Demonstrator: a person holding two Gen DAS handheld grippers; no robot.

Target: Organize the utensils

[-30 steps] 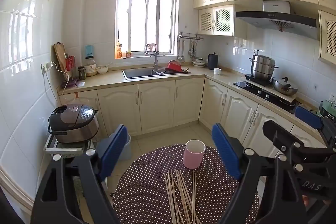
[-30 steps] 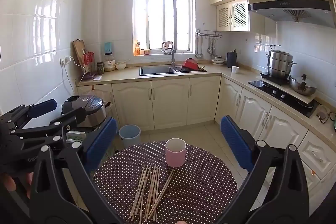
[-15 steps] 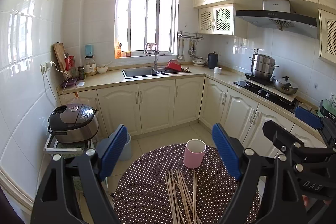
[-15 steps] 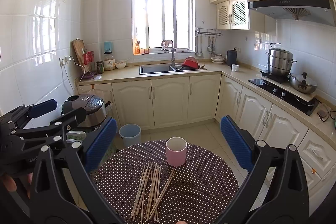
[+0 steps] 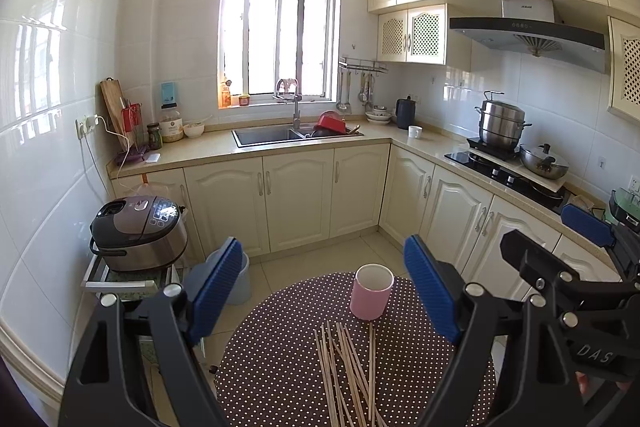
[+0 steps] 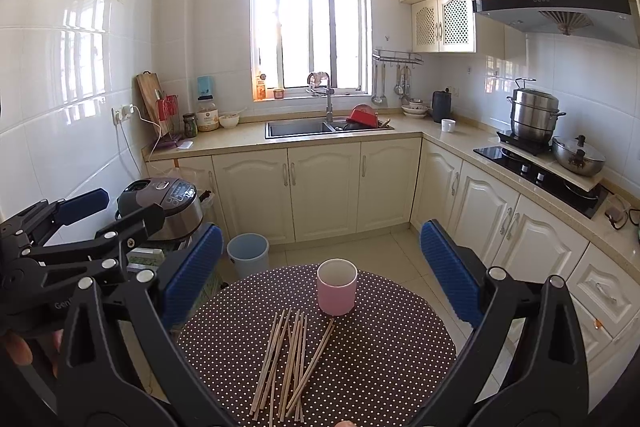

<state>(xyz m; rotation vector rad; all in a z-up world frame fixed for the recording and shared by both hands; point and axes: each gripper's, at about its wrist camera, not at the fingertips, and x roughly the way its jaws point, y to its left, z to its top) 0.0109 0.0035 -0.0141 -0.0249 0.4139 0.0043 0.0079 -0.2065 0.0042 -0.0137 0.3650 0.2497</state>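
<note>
Several wooden chopsticks (image 6: 290, 357) lie loose in a pile on a round brown polka-dot table (image 6: 380, 355). An empty pink cup (image 6: 337, 291) stands upright just behind them. The chopsticks (image 5: 346, 371) and the cup (image 5: 372, 291) also show in the left wrist view. My right gripper (image 6: 322, 275) is open and empty, held above the near side of the table. My left gripper (image 5: 322, 291) is open and empty, at the same height to its left. Each gripper shows at the edge of the other's view.
A rice cooker (image 6: 164, 207) on a low rack and a blue bin (image 6: 248, 253) stand left of the table. Cream cabinets, a sink (image 6: 304, 127) and a stove with pots (image 6: 536, 119) line the back and right walls.
Hardly anything has moved. The right wrist view has shifted very slightly; both grippers stay open over the table.
</note>
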